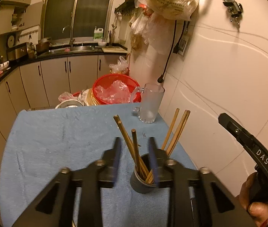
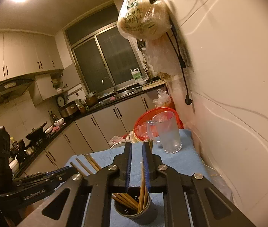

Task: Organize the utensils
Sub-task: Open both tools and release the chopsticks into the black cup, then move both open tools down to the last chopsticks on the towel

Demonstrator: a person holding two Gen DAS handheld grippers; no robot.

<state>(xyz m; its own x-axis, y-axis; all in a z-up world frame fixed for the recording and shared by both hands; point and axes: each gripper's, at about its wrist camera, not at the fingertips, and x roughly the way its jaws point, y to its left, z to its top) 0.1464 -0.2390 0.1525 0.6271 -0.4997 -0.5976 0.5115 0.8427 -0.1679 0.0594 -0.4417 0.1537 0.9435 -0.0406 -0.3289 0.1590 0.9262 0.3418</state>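
A: Where are the chopsticks (image 1: 139,151)?
B: Slender wooden sticks, standing splayed in a dark perforated cylindrical holder (image 1: 142,177) on the table's fuzzy blue cloth (image 1: 58,141).
A: The fingers?
B: Left gripper (image 1: 134,162) released, parted around the sticks; right gripper (image 2: 136,165) slightly parted, grasping nothing. A frosted glass mug (image 1: 151,104) stands beyond.

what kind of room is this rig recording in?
A home kitchen, most likely: a steel sink with a curved tap under the window, a dark range hood above a black wok, and pale cabinet doors beneath a black countertop.
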